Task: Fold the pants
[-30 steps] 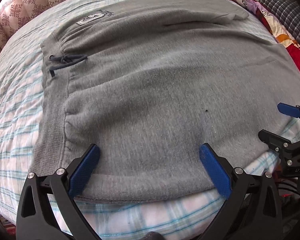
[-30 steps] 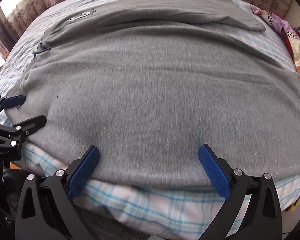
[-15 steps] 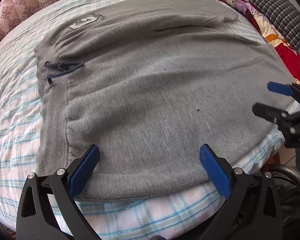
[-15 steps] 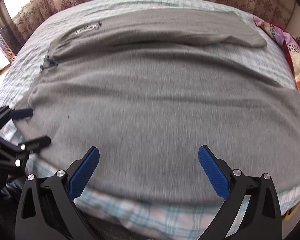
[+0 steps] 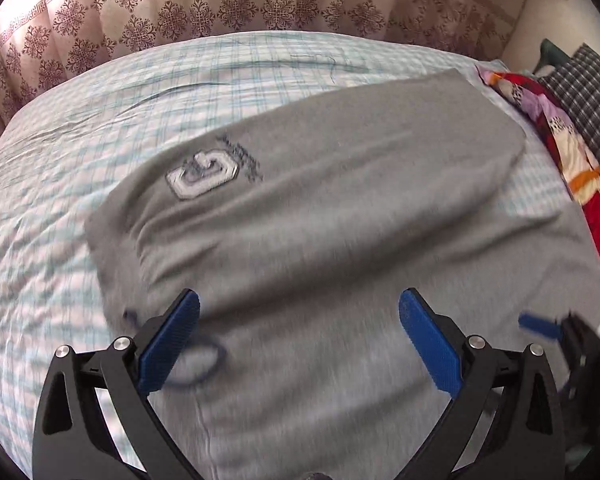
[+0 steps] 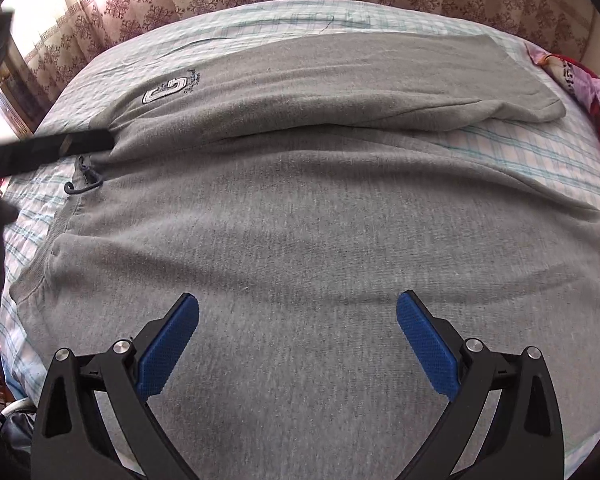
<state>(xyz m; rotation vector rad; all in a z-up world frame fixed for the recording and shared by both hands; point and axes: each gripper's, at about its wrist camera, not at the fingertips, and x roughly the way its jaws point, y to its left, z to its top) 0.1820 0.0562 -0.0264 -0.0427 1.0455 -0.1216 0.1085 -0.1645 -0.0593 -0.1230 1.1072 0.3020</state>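
Grey pants (image 6: 320, 240) lie spread across the checked bed (image 6: 148, 60), and your fold has barely begun. The two legs sit apart, a wedge of bedsheet showing between them toward the cuffs. The far leg, with its white logo patch (image 6: 166, 92), runs along the back of the bed; the near leg fills the foreground under your right claw (image 6: 298, 332). The waistband and its dark drawstring (image 6: 82, 178) sit at the left end.

Your right claw hangs over the near leg with its blue pads spread wide and nothing between them. Your left claw (image 5: 300, 336) hovers near the waistband, also spread wide and holding nothing; the drawstring loop lies just beside its left pad. That view is blurred, so contact with the fabric cannot be told. In it, the tip of your right claw shows at the right edge.

Judged from how the cloth lies, no fold is made yet: neither leg is laid over the other, and the length is not halved. Still ahead appear to be gripping the near edge, bringing one leg onto the other, then folding cuffs toward the waist. A pile of colourful bedding (image 5: 572, 168) sits at the right end of the bed.
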